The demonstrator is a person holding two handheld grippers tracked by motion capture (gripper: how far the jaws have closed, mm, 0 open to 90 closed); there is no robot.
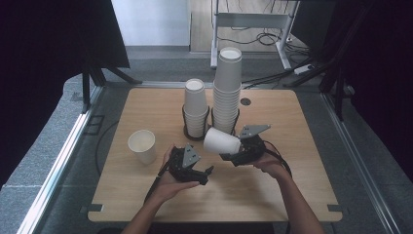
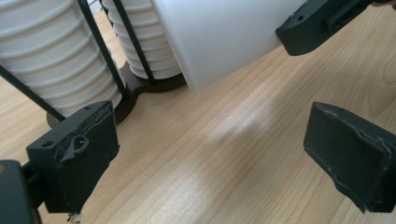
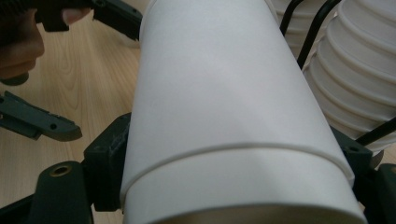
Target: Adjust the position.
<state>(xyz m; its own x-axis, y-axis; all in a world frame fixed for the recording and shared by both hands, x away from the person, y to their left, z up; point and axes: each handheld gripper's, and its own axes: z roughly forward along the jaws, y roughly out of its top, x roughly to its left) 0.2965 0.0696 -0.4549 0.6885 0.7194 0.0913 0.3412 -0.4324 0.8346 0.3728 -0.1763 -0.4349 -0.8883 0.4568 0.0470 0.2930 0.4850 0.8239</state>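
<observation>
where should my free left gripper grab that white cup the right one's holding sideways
Grip the closed bottom end of the cup, coming from its left. The cup lies level, the right gripper already clamps its rim end, and the bottom points toward the open left gripper. That end is narrower and probably stiffer.

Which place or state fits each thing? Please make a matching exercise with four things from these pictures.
Things:
1. held paper cup
2. single paper cup
3. taller cup stack
4. left gripper

Places or states:
a. jaws open, nothing between them
b. in the rack, at the right
c. upright on the table, at the left
d. on its side in the right gripper

Pairs: 1-d, 2-c, 3-b, 4-a
</observation>
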